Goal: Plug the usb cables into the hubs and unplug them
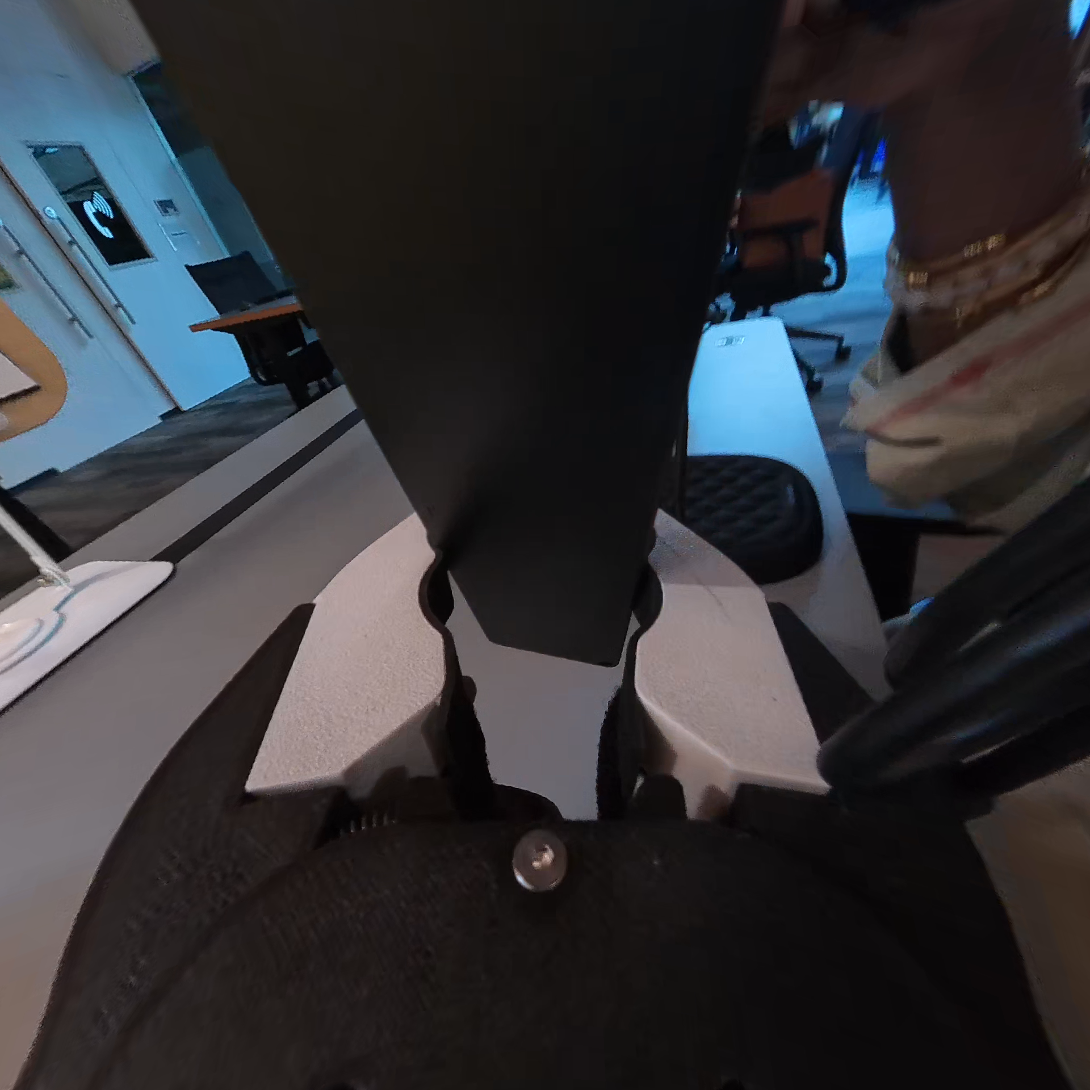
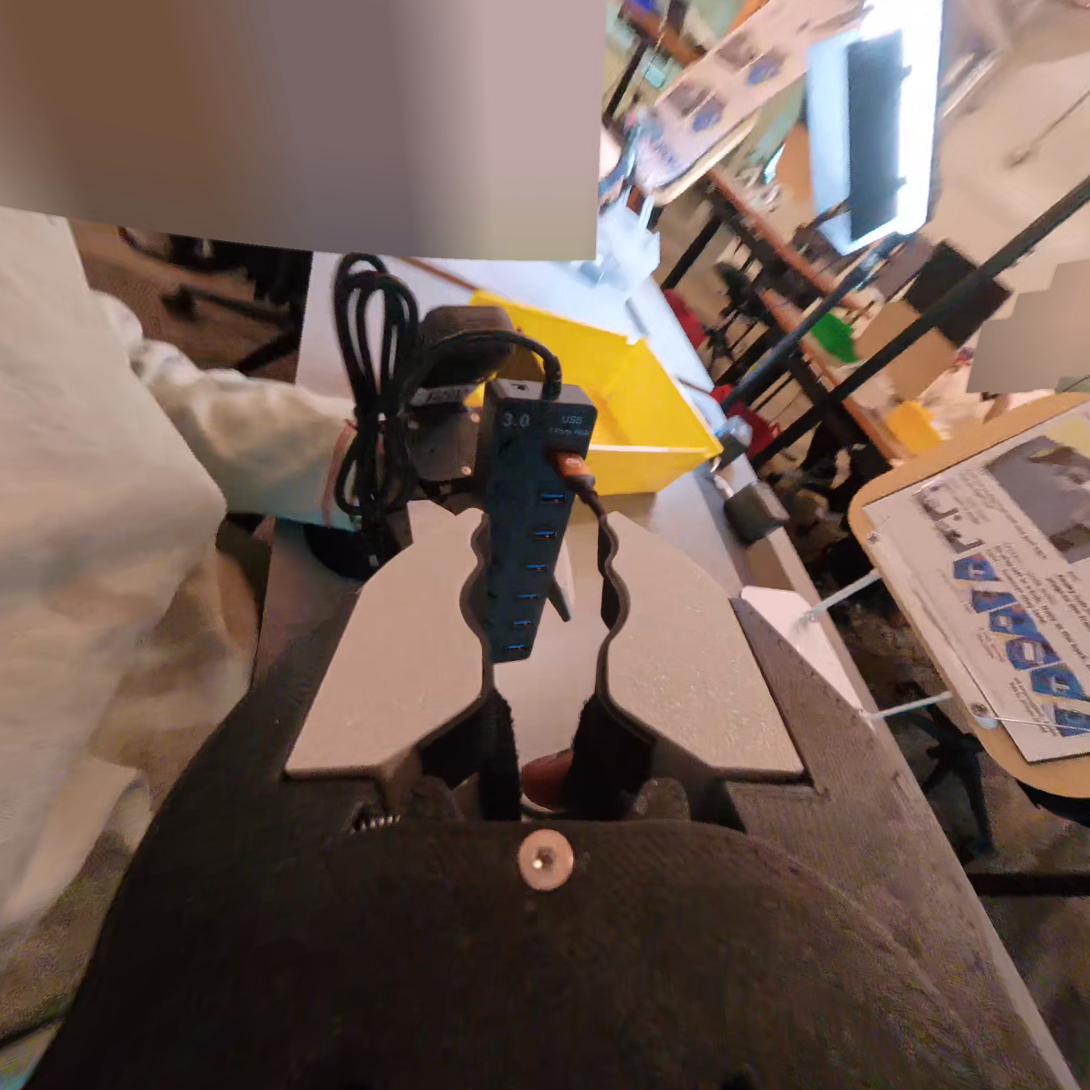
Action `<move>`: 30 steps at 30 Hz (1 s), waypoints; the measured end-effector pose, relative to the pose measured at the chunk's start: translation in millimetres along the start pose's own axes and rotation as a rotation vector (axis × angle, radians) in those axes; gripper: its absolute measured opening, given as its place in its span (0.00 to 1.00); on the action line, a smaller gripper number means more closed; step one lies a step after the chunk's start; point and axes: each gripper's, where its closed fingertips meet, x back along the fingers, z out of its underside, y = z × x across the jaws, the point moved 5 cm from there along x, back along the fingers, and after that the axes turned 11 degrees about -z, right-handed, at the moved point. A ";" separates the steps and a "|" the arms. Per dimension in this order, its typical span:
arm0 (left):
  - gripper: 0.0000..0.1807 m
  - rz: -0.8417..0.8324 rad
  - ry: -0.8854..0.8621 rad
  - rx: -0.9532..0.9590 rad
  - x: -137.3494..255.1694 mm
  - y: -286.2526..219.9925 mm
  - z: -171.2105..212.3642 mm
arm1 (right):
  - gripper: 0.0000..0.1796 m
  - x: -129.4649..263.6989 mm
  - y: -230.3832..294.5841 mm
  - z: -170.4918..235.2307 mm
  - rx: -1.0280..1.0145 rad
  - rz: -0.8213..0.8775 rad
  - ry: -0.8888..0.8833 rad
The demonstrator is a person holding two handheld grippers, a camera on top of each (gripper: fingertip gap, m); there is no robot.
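A black USB hub (image 2: 519, 531) with a row of blue ports hangs upright over the grey table. An orange-tipped USB plug (image 2: 570, 466) sits in its top port, and its dark cable (image 2: 598, 519) drops along my right gripper's right fingertip. My left gripper (image 1: 539, 590) is shut on the hub (image 1: 501, 295), which fills the middle of the left wrist view. It also shows in the right wrist view (image 2: 445, 436), beside the hub's upper part. My right gripper (image 2: 542, 566) is open with the hub's lower half between its fingertips. The hub's own black cable (image 2: 368, 383) hangs in a loop on the left.
A yellow bin (image 2: 643, 424) stands on the grey table (image 2: 672, 519) behind the hub. A person's pale sleeve (image 2: 253, 436) is at the left. A board with printed sheets (image 2: 1003, 578) is at the right. A white flat base (image 1: 76, 607) and a black mesh object (image 1: 743, 513) lie on the table.
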 end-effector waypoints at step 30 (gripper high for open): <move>0.52 -0.032 0.125 -0.266 21.2 6.5 -5.2 | 0.09 -33.9 -1.2 31.0 0.073 -0.097 0.085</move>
